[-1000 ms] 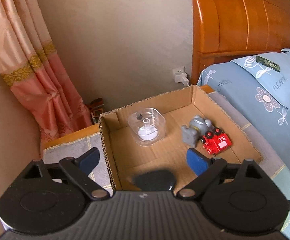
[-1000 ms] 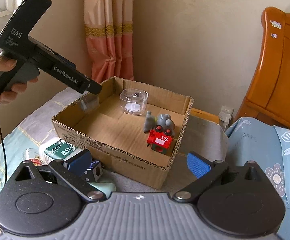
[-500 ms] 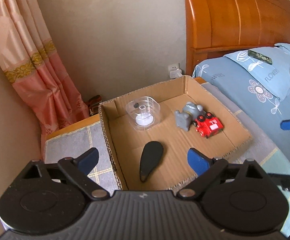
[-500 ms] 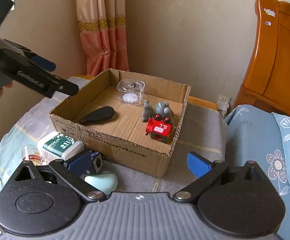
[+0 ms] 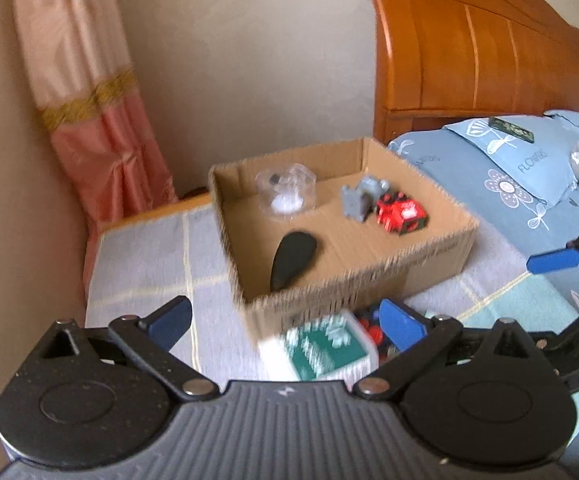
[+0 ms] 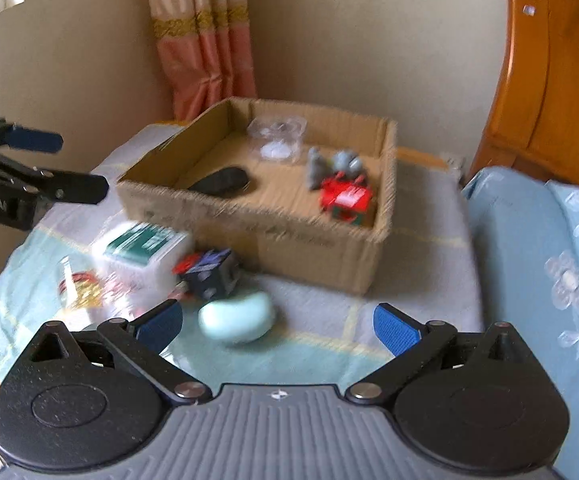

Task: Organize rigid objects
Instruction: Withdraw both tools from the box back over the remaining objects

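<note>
One cardboard box (image 6: 321, 236) is seen holding four things: one clear plastic tub (image 6: 277, 140), one black case (image 6: 225, 180), one grey figurine (image 6: 331, 164) and one red toy car (image 6: 345, 200). Four more items are counted outside: one green-labelled box (image 6: 143, 248), one dark cube (image 6: 209, 274), one mint case (image 6: 235, 318), one glass jar (image 6: 79, 286).

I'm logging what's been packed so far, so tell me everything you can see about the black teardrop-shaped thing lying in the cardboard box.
The black teardrop-shaped object is smooth and dark all over, likely plastic, wide and rounded at one end and tapering to a narrow tip. It lies flat on the floor of the open brown cardboard box, near the front wall on the curtain side. Nothing rests on it; the clear plastic container and the toys sit apart from it. Neither claw touches it. Motion blur hides finer detail.
</note>
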{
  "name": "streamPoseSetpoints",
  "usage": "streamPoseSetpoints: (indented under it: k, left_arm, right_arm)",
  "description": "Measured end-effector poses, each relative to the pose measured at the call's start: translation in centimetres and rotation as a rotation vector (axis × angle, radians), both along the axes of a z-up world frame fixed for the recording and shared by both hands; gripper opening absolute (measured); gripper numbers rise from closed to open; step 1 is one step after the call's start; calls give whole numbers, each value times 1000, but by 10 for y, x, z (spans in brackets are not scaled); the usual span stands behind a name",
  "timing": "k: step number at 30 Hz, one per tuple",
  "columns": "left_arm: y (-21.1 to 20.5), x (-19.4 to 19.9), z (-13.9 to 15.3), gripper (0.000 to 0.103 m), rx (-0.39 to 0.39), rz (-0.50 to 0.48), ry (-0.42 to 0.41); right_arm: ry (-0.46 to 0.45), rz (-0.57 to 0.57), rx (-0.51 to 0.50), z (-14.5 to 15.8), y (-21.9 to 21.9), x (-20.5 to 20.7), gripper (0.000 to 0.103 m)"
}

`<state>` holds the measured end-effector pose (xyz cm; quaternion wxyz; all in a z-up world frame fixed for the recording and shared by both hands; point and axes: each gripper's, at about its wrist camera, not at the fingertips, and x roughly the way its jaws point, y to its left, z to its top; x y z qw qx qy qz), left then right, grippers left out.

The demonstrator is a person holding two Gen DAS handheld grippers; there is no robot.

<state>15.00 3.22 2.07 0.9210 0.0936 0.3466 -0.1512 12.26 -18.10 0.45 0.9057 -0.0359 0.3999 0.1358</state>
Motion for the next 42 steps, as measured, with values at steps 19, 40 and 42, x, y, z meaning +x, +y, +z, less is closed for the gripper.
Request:
streamPoseSetpoints:
  k: [19, 40, 42]
  left_arm:
    - [24, -64, -48, 100, -41, 139, -12]
    - [14, -73, -84, 101, 121, -134, 60]
    - [16, -68, -91, 101, 156, -156, 58]
  right_arm:
    - [106, 17, -31, -49, 33, -26, 103]
    - [57, -112, -76, -74, -7, -32, 103]
    - [38, -112, -72, -75, -8, -35, 103]
